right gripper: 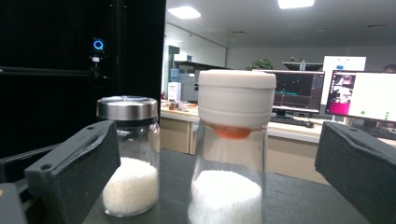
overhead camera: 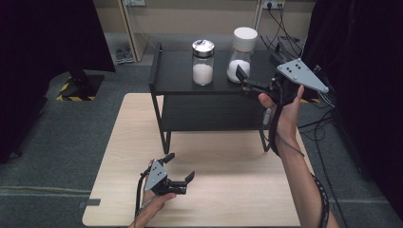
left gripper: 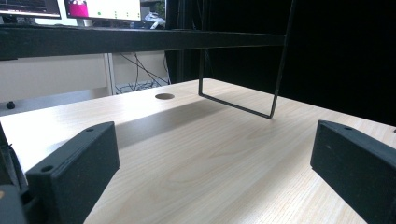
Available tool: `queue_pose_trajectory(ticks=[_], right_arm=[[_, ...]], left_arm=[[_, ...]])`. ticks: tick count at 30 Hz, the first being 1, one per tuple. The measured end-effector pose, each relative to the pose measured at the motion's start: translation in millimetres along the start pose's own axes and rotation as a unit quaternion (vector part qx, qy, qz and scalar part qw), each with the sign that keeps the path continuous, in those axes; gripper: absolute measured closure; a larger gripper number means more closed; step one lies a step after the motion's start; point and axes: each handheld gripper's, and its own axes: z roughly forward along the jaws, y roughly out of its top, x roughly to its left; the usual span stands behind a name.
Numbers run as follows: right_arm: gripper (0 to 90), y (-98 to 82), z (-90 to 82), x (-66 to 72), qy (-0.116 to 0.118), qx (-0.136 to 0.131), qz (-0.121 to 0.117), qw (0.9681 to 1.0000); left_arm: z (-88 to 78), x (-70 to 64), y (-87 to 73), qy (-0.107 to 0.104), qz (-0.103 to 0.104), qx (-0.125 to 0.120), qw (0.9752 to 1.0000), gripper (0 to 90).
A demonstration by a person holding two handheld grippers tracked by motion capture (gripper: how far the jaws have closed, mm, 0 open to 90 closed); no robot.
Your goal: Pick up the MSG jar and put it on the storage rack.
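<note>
Item, high view: clear glass jar with tall white cap, holding white grains, upright on the black metal shelf, long axis vertical, cap up. My right gripper sits level just beside it, jaws apart, lined up for a side grasp, I judge. Clear glass jar with silver lid stands near, apart. Left gripper parked low over the pale wooden table.

Left gripper view: jaws spread, nothing between, table beneath.

Right gripper view: white-capped jar framed between the wide jaws, untouched.
</note>
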Motion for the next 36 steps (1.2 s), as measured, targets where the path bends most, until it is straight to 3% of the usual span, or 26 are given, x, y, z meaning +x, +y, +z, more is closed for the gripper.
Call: queue_pose_trajectory(ticks=[22,32,36], right_arm=[[0.1,-57.4,-56.4,7.0,0.045,-0.006,-0.017,0.9988],[0.1,-94.0,-78.2,11.5,0.049,-0.005,-0.013,0.9987],[0.1,-108.0,-86.1,15.6,0.047,-0.005,-0.022,0.9986]], left_arm=[[0.0,0.1,-1.2,0.001,-0.002,0.0,1.0,0.5],[-0.4,0.1,-1.0,0.002,-0.001,-0.001,1.0,0.5],[-1.3,0.1,-0.6,0.003,-0.001,-0.004,1.0,0.5]])
